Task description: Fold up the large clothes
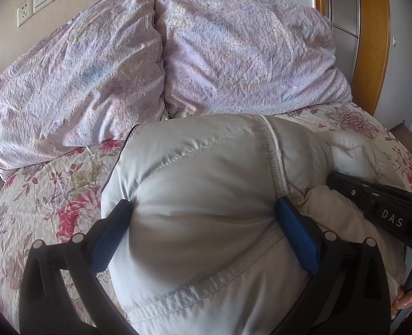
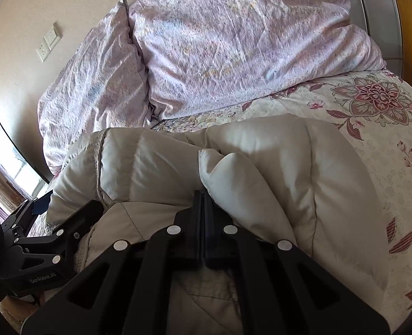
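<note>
- The padded jacket (image 1: 206, 184) lies bunched on the near part of a bed, on a floral bedspread (image 1: 52, 195) with red and pink blooms.
- It is pale grey-beige, with a smooth, slightly shiny shell, puffy quilted panels and stitched seams running across it.
- In the left wrist view a white zip or trim line (image 1: 274, 145) runs from the far edge down toward the near right, and a stitched hem crosses the near part.
- A thin dark piping edges the jacket's far left corner.
- In the right wrist view the jacket is folded into thick rolls, with one rounded fold (image 2: 233, 173) just beyond the fingertips.
- The left gripper (image 1: 203, 209) stands wide, its blue pads (image 1: 296, 231) set on either side of a bulging panel; whether they press into the fabric I cannot tell.
- The right gripper (image 2: 203, 195) has its fingers closed flat together, tips resting at the jacket's folds; whether any cloth is pinched between them I cannot tell.
- Two crumpled lilac pillows (image 1: 233, 55) lean at the far end, beyond the jacket.
- A wall socket and switch (image 1: 35, 4) sit on the far left wall.
</note>
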